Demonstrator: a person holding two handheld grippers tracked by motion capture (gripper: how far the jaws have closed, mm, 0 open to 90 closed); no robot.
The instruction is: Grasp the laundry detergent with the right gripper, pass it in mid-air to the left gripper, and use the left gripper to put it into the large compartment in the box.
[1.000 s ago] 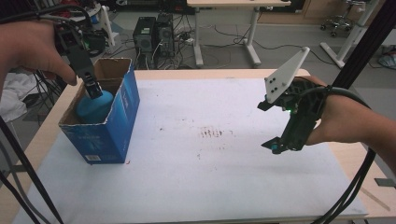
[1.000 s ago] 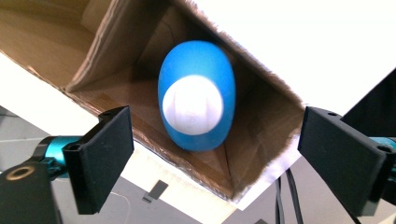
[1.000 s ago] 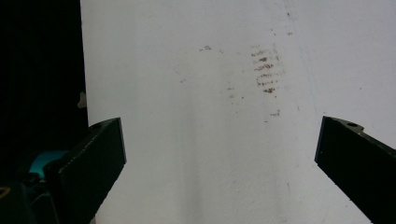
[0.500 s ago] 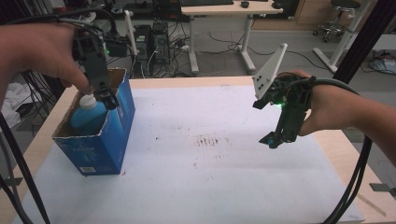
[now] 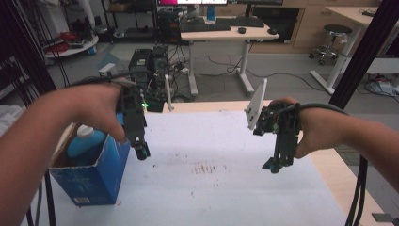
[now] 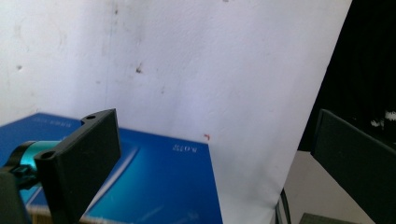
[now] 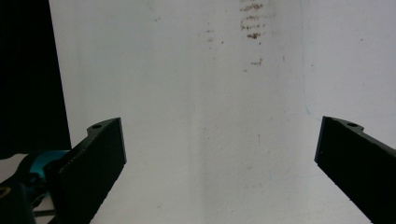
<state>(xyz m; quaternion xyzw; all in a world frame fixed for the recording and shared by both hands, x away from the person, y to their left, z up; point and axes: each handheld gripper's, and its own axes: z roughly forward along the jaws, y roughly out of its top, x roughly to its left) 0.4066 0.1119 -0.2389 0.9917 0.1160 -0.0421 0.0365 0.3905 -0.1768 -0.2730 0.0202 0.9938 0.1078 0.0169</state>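
Blue bottle stands inside open blue box at table's left edge; packing step looks done.

Left gripper hangs just right of box, jaws spread wide, empty.

Right gripper hovers over white table cover, well apart from box, jaws wide, empty.

Nothing else waits on table; likely little left.

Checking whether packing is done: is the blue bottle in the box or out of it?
In. The bottle stands inside the open blue box, its white cap showing above the rim; the left claw hangs beside the box, open.
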